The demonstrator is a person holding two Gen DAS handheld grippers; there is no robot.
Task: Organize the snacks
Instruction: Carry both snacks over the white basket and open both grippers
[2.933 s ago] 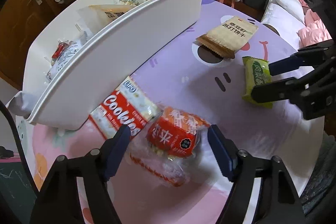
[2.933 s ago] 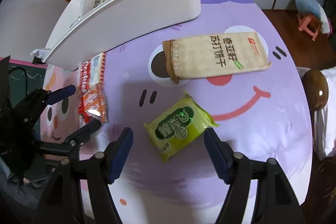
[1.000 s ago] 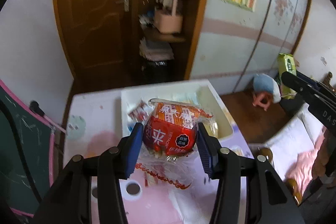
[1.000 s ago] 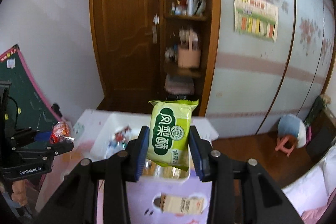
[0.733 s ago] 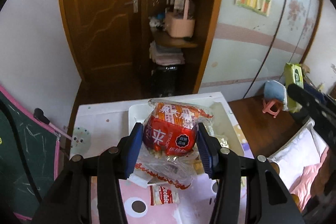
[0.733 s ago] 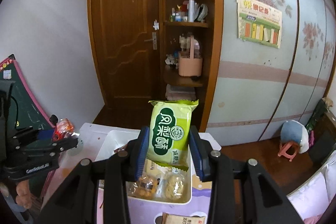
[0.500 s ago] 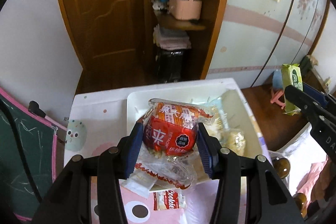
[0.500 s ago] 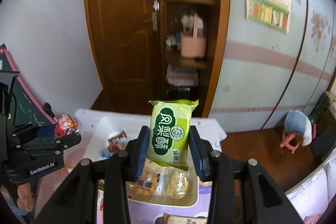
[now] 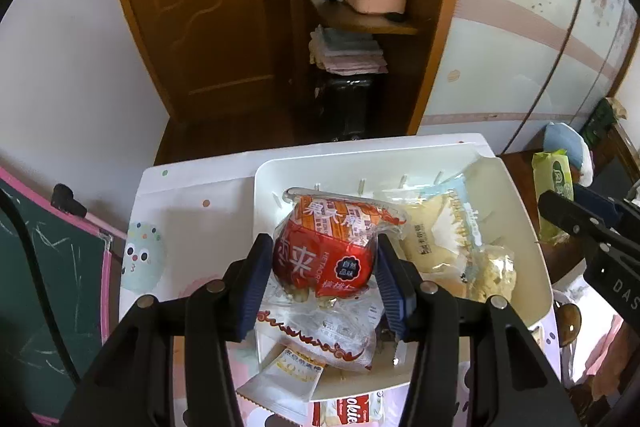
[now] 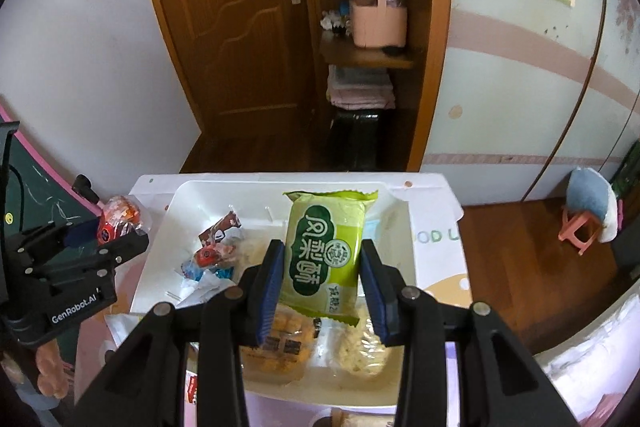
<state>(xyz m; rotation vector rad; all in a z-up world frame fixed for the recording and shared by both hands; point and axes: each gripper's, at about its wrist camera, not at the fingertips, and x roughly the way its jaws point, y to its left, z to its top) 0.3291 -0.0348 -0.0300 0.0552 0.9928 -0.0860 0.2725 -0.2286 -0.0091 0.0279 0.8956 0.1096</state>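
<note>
Behind the table, a brown wooden door [image 10: 240, 39] and an open corner shelf with a pink basket [image 10: 378, 23] fill the far wall. On the table sits a white bin [image 9: 532, 267], the landmark for everything else.

Above the bin's left half hangs a red snack bag [image 9: 324, 255]: glossy red and orange with white characters, inside a crinkled clear wrapper that trails below it. The left gripper [image 9: 322, 279] has its blue pads pressed on both sides of this bag, jaws partway closed around it.

Over the bin's middle, a green pastry packet [image 10: 326, 255] stands upright, lime green with dark green characters and a round seal, its crimped top edge uppermost. The right gripper [image 10: 322, 287] is clamped on its two long edges.

Inside the bin lie pale wrapped pastries [image 9: 444, 227], a tan cracker pack [image 10: 276, 343] and small candy wrappers [image 10: 208, 255]. Just outside the bin's near wall, a cookie packet [image 9: 352, 411] rests on the pink tablecloth [image 9: 140, 255].
</note>
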